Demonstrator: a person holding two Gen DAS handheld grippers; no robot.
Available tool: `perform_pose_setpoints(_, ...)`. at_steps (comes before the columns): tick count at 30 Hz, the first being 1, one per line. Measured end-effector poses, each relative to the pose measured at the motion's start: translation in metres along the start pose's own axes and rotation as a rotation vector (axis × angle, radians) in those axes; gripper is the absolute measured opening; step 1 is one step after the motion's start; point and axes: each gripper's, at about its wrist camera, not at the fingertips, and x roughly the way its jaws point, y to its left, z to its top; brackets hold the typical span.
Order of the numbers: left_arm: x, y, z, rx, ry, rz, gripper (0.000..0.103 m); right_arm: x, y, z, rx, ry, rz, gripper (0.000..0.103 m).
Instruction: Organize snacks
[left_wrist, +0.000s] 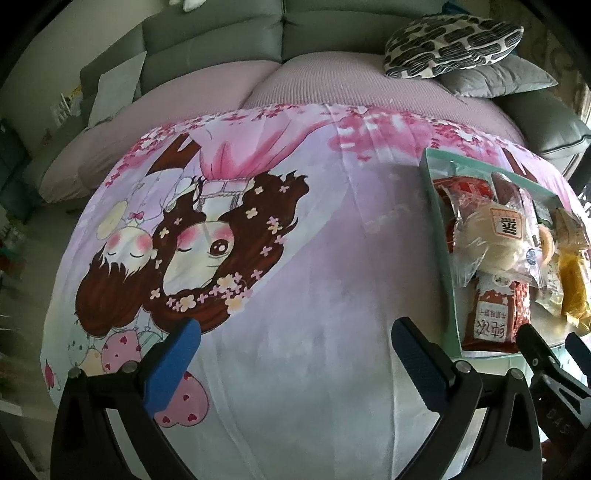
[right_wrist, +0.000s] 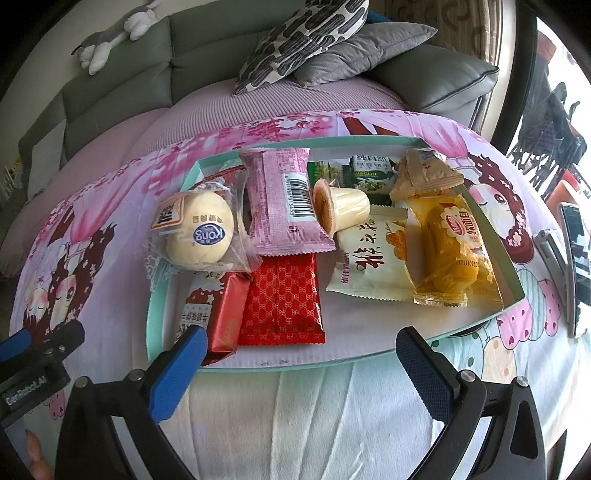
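A shallow teal-rimmed tray (right_wrist: 332, 141) sits on the cartoon-print cloth and holds several wrapped snacks. Among them are a round bun in clear wrap (right_wrist: 199, 232), a pink packet (right_wrist: 284, 199), a tipped jelly cup (right_wrist: 340, 206), a yellow bread packet (right_wrist: 450, 251), a white packet (right_wrist: 373, 266) and a red patterned packet (right_wrist: 284, 302). My right gripper (right_wrist: 299, 354) is open just in front of the tray's near edge, holding nothing. My left gripper (left_wrist: 295, 350) is open over bare cloth, left of the tray (left_wrist: 441, 236), with the bun (left_wrist: 487, 240) off to its right.
A phone on a stand (right_wrist: 572, 251) is at the table's right edge. Behind the table is a grey sofa (left_wrist: 221, 40) with patterned (right_wrist: 299, 40) and grey pillows. The left gripper's body (right_wrist: 40, 350) is close beside the right one. The cloth (left_wrist: 332, 258) left of the tray is bare.
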Motion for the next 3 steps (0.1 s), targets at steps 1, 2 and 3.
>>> perform_pose_setpoints(1,-0.0001,-0.0007,0.0001,0.004,-0.001,0.002,0.103,0.0002,0.0000,-0.0001,0.000,0.001,0.000,0.103)
perform_pose_setpoints(2,0.0000,-0.0015,0.0001,0.006,0.000,0.002,0.103,0.0002,0.0002,-0.0003,0.001,0.002,-0.001,0.103)
perform_pose_setpoints(3,0.0007,-0.0021,0.0002,0.009,0.004,-0.003,0.103,0.0002,0.0002,-0.0003,0.001,0.001,-0.001,0.103)
